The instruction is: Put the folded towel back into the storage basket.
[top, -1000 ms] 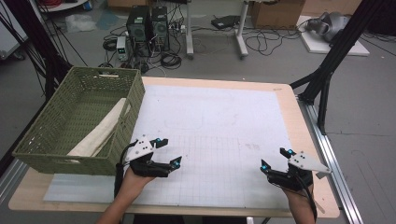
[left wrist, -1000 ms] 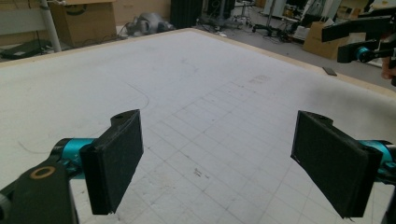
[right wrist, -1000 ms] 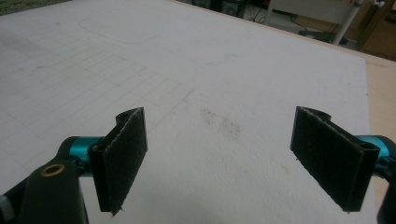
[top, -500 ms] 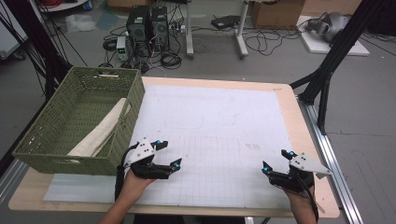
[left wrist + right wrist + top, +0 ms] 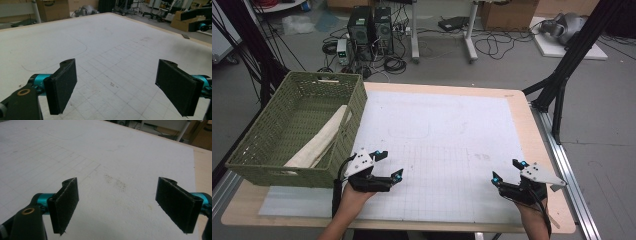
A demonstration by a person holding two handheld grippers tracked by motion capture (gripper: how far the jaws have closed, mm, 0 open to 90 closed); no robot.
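While slumped in a long loose band: cream cloth (image 5: 319,142), inside the green woven basket (image 5: 277,175) at the desk's (image 5: 539,150) left edge. Plain, unpatterned, soft and limp by the look of it, folded rather than spread. Long axis slanting from the basket's near-left corner up toward its right wall, with the far end leaning on that wall close to the rim and the near end low on the basket floor. Lies up and to the left of the left gripper (image 5: 390,163), with the basket's right wall standing between the two. Left gripper near the desk's front edge, just beside the basket's near-right corner, jaws spread wide and holding nothing, pointed out across the white gridded mat (image 5: 442,130) rather than toward the cloth. Same wide, empty gap in the left gripper view (image 5: 117,85), bare mat beyond it. Right gripper (image 5: 507,171) low at the desk's front-right corner, well apart from the basket, likewise agape and empty, as also in the right gripper view (image 5: 117,205). Clearly the left hand's job, judging by nearness: likely a lift over the rim and a descent across the band's short width, not along its length.
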